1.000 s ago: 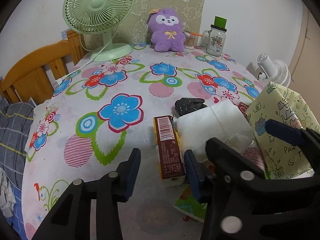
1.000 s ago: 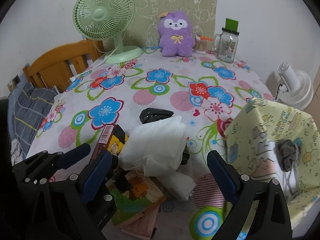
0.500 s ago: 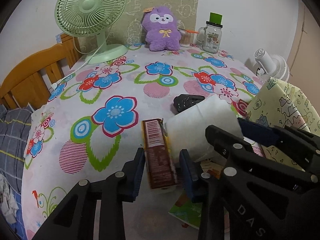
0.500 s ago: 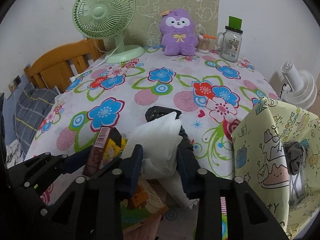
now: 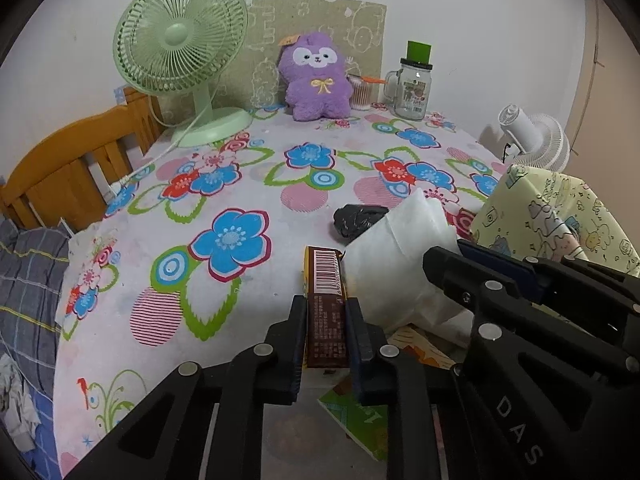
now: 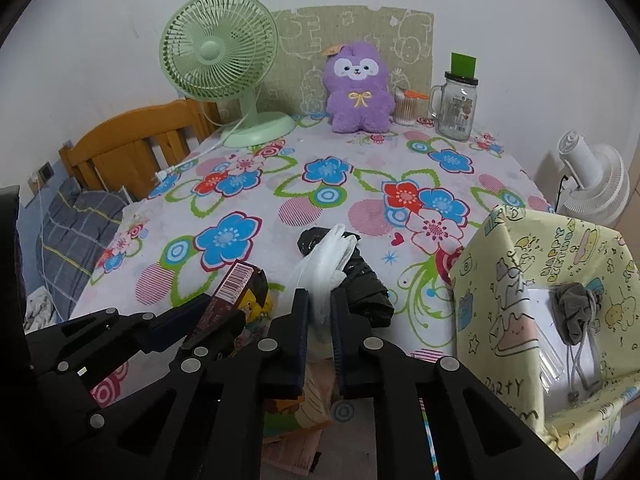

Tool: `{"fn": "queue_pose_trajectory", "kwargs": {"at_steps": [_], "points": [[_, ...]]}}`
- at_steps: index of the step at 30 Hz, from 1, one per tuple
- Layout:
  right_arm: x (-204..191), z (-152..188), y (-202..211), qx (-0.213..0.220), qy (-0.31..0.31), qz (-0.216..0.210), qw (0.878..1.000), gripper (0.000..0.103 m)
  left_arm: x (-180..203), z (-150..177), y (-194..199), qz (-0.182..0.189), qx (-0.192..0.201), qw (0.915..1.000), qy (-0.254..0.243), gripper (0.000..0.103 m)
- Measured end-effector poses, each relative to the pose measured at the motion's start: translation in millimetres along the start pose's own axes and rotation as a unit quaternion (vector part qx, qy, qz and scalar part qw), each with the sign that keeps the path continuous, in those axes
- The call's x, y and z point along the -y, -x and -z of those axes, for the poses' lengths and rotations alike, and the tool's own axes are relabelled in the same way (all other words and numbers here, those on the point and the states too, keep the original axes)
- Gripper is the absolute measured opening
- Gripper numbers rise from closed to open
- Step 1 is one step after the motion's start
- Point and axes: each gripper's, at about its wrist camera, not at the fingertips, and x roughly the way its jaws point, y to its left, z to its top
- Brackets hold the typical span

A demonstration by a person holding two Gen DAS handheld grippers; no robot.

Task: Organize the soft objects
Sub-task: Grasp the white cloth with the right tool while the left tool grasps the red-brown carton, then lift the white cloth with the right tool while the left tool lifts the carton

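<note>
fingers [image 5: 298, 336] over floral tablecloth [image 5: 224, 184], perhaps bed [image 5: 24, 264] beside

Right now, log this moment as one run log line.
left gripper: shut on brown snack box | right gripper: shut on white plastic bag | yellow cartoon storage box: holds grey pouch
</note>
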Motion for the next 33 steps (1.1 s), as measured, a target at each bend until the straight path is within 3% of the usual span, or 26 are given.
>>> {"fn": "queue_pose_trajectory", "kwargs": {"at_steps": [33], "points": [[11.3,2.0,80.8,0.065,-0.001,0.01,0.998,0.012,31.9,-3.2,70.8,-0.015,0.069,0.997,-0.03,0.016]]}}
